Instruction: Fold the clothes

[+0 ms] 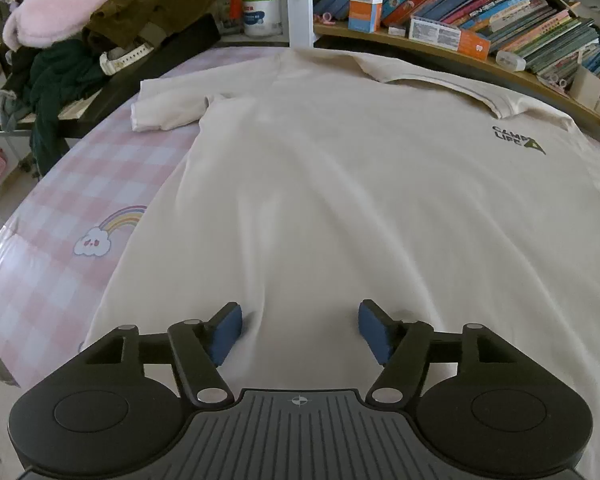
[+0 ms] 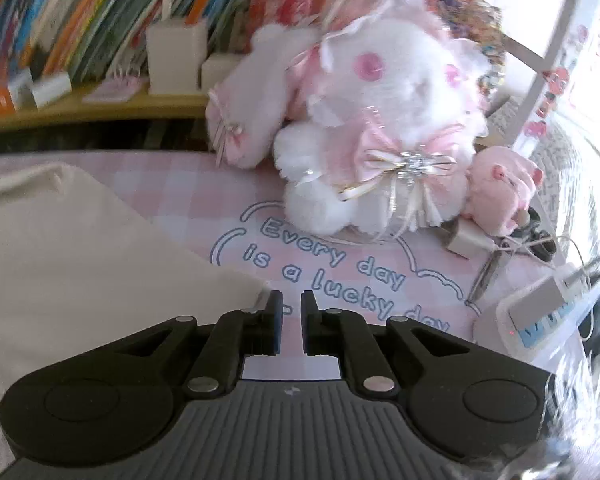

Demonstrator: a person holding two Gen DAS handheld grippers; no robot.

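Note:
A cream T-shirt [image 1: 340, 200] lies spread flat on a pink checked bed sheet [image 1: 60, 240], collar at the far end and a small dark logo [image 1: 516, 140] at the right. One short sleeve [image 1: 164, 108] sticks out at the far left. My left gripper [image 1: 300, 312] hovers over the shirt's near hem, open, blue pads wide apart with only flat cloth below them. In the right wrist view the shirt's edge [image 2: 60, 260] lies at the left. My right gripper [image 2: 292, 300] sits just off that edge over the sheet, jaws nearly together and empty.
A white and pink plush rabbit [image 2: 380, 120] and a small pink toy [image 2: 500, 188] sit on the bed ahead of the right gripper, with a power strip [image 2: 548, 308] and cables at the right. Bookshelves [image 1: 460, 0] line the far side. A pile of clothes [image 1: 140, 8] lies far left.

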